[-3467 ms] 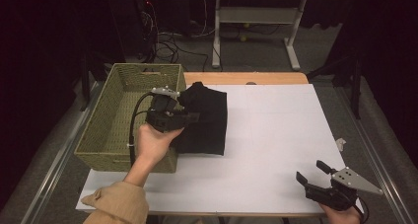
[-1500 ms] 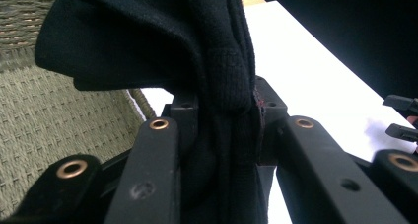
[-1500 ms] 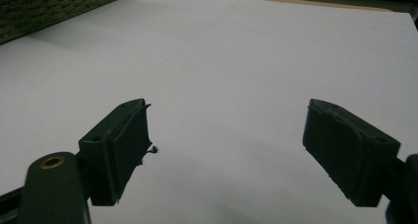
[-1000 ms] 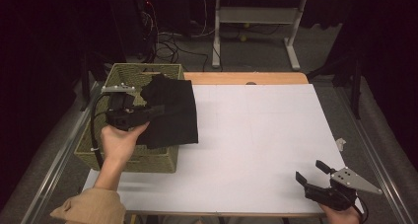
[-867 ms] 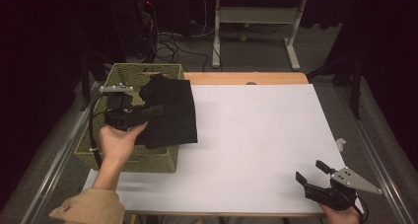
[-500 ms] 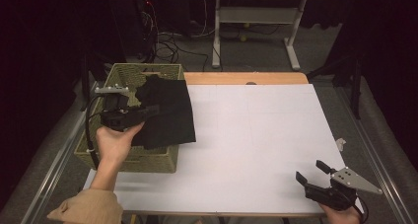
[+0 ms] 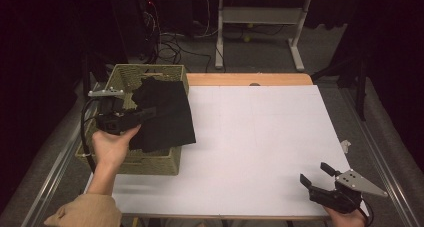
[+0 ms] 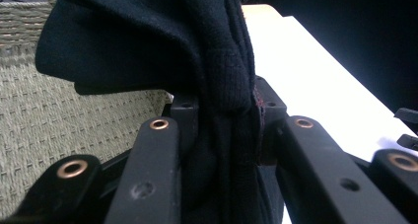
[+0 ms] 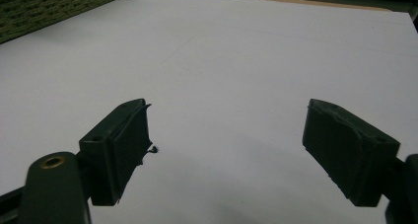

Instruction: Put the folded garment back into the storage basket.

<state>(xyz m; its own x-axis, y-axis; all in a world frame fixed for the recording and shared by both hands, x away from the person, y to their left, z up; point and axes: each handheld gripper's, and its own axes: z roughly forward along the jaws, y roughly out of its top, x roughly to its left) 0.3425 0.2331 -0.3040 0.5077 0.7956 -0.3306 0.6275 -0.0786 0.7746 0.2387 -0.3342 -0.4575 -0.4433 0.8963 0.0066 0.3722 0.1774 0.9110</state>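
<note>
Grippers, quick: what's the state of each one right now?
Left gripper: shut on the black cloth, over the basket.
Right gripper: open, holding nothing.

the room is dark, and most of the light falls on the big white table top (image 7: 260, 137) in the middle of the frame. a strip of bare wood (image 7: 250, 79) shows along its far edge, and grey floor (image 7: 260, 47) lies behind it at the top. on that floor, at the upper middle, stands a pale metal desk frame (image 7: 260, 22), with a tangle of black cables (image 7: 172, 42) to its left.
</note>
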